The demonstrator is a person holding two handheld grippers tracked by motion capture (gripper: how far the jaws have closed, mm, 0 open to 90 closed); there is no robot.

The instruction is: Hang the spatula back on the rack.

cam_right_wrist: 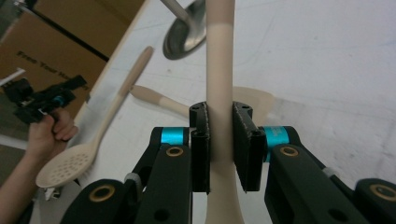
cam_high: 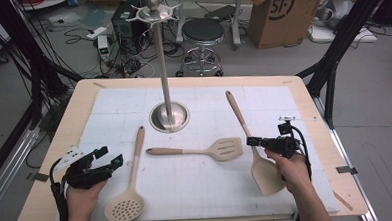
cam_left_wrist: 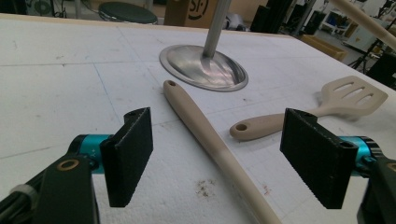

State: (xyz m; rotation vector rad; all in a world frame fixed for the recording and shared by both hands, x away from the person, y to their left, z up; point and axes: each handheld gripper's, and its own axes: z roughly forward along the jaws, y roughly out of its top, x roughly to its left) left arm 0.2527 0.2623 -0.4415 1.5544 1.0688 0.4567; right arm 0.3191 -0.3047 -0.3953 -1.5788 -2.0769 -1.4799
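Observation:
Three beige utensils are on the white mat. My right gripper is shut on the handle of a solid turner, whose handle slants up toward the far side. My left gripper is open at the near left, its jaws wide apart. The handle of a perforated skimmer lies on the mat between and beyond those jaws, untouched. A slotted spatula lies flat in the middle.
A metal utensil stand rises from a round base at the mat's far centre, with hooks at its top. A stool, a cardboard box and cables are on the floor beyond the table.

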